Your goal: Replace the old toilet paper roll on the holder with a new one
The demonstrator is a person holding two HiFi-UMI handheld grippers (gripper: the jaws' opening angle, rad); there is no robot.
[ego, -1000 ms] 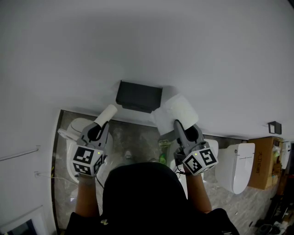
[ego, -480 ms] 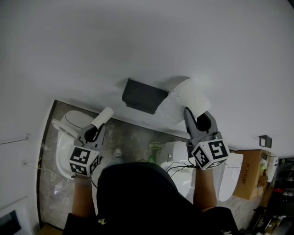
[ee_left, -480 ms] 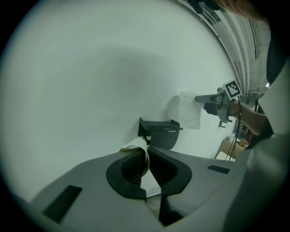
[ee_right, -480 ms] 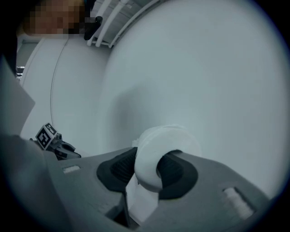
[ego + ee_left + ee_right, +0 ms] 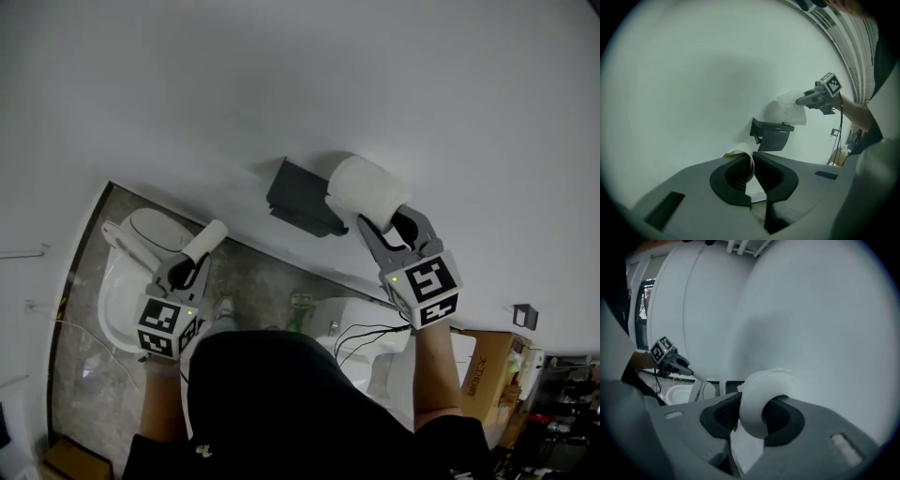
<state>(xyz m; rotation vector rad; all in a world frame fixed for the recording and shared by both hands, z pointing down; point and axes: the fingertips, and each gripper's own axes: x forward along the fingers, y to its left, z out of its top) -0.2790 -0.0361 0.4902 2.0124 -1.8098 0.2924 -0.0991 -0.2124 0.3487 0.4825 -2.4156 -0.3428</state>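
A dark holder [image 5: 302, 198] hangs on the white wall. My right gripper [image 5: 382, 223] is shut on a full white toilet paper roll [image 5: 367, 187], which it holds up against the holder's right end. The right gripper view has the roll [image 5: 761, 397] wedged between the jaws, with a loose sheet hanging below. My left gripper [image 5: 191, 266], lower and to the left, is shut on an empty cardboard tube [image 5: 205, 240]. In the left gripper view the tube [image 5: 742, 157] is squeezed flat between the jaws, and the holder [image 5: 771, 134] and the new roll [image 5: 791, 106] are ahead.
Below me, a white toilet [image 5: 129, 251] stands at the left and another [image 5: 367, 349] near the middle on a marbled floor. A green bottle [image 5: 298, 313] stands between them. A cardboard box [image 5: 487, 371] sits at the right. A small dark fitting [image 5: 524, 316] is on the wall.
My right gripper has risen and rolled, bringing the new roll up beside the holder's right end. My left gripper has drifted down and left, away from the holder, with the tube still in it.
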